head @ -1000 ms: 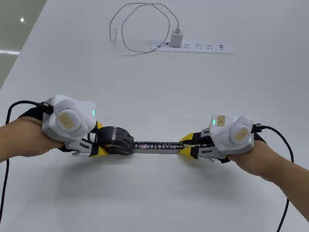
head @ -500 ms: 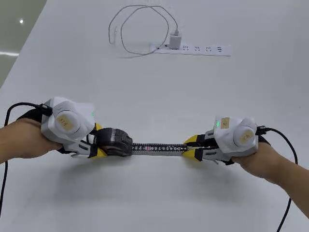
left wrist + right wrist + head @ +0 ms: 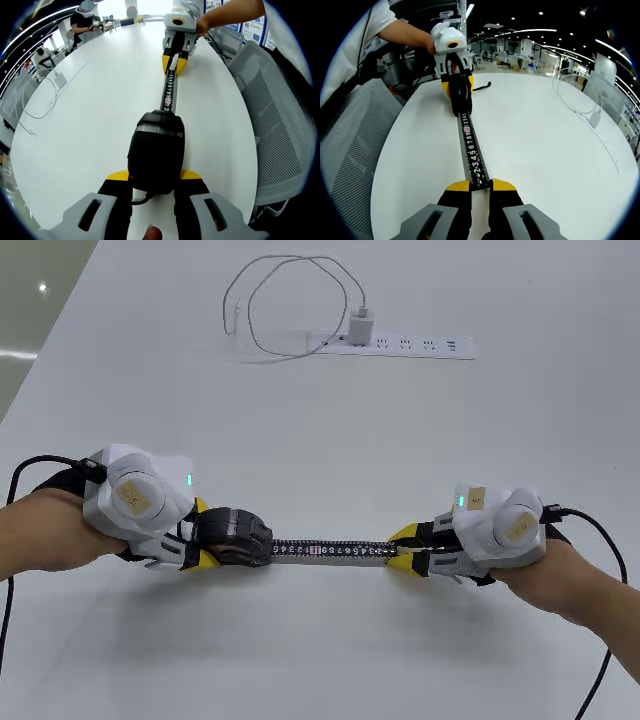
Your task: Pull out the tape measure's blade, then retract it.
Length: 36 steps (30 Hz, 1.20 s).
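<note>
**A:** Tape measure (image 3: 233,536), where is it lying?

**B:** It is lying at the lower left of the head view, on the white table (image 3: 320,430). The left gripper (image 3: 207,533) is clamping its dark case between the two yellow-tipped jaws, and a hand is gripping that tool from the left edge.

**A:** And what is the blade doing?

**B:** The blade (image 3: 330,551) is stretching straight out of the case toward the right, across the lower middle of the frame, with its numbers facing up.

**A:** Who is holding the far end?

**B:** The right gripper (image 3: 404,548), at the lower right, is pinching the blade's end, with its jaws pressing together on it.

**A:** Is anything lying further up?

**B:** A power strip (image 3: 400,343) is lying at the top centre, well apart from the grippers. A white charger (image 3: 360,324) is sitting in it, and its cable (image 3: 290,290) is looping toward the upper left.
</note>
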{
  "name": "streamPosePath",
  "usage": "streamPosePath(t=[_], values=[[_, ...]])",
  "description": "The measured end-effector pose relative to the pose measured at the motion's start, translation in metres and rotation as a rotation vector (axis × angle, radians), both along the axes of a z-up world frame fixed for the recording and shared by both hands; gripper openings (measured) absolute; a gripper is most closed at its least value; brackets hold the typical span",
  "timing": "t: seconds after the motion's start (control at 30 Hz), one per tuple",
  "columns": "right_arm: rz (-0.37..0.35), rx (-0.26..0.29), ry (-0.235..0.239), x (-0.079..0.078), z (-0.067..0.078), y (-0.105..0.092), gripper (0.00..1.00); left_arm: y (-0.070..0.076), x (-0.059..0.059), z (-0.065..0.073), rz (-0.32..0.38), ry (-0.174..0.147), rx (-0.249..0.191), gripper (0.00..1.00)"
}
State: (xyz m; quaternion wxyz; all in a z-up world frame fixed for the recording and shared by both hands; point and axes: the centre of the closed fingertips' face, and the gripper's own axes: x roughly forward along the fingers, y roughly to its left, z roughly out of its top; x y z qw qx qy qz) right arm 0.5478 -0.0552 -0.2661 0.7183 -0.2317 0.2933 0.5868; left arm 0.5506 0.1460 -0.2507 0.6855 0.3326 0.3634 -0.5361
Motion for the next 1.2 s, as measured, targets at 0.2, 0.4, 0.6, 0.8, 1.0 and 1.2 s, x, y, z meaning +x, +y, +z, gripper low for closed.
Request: streamPosePath(t=[0.2, 0.4, 0.6, 0.8, 1.0, 1.2], values=[[-0.004, -0.007, 0.002, -0.001, -0.001, -0.004, 0.08, 0.0, 0.0, 0.0, 0.001, 0.001, -0.001, 0.27], [-0.005, -0.012, 0.001, 0.0, -0.001, -0.007, 0.08, 0.0, 0.0, 0.0, 0.001, 0.0, 0.0, 0.27], [-0.006, -0.019, -0.001, 0.002, 0.0, -0.011, 0.08, 0.001, 0.0, 0.0, 0.002, 0.0, -0.002, 0.27], [-0.008, -0.029, 0.001, 0.002, -0.001, -0.019, 0.07, 0.0, 0.0, 0.0, 0.001, 0.0, 0.0, 0.27], [-0.014, -0.04, 0.002, 0.003, -0.001, -0.028, 0.07, 0.0, 0.0, 0.0, 0.0, 0.0, 0.001, 0.27], [-0.021, -0.044, 0.006, 0.003, -0.001, -0.035, 0.07, 0.001, 0.0, 0.0, 0.001, -0.001, 0.002, 0.27]])
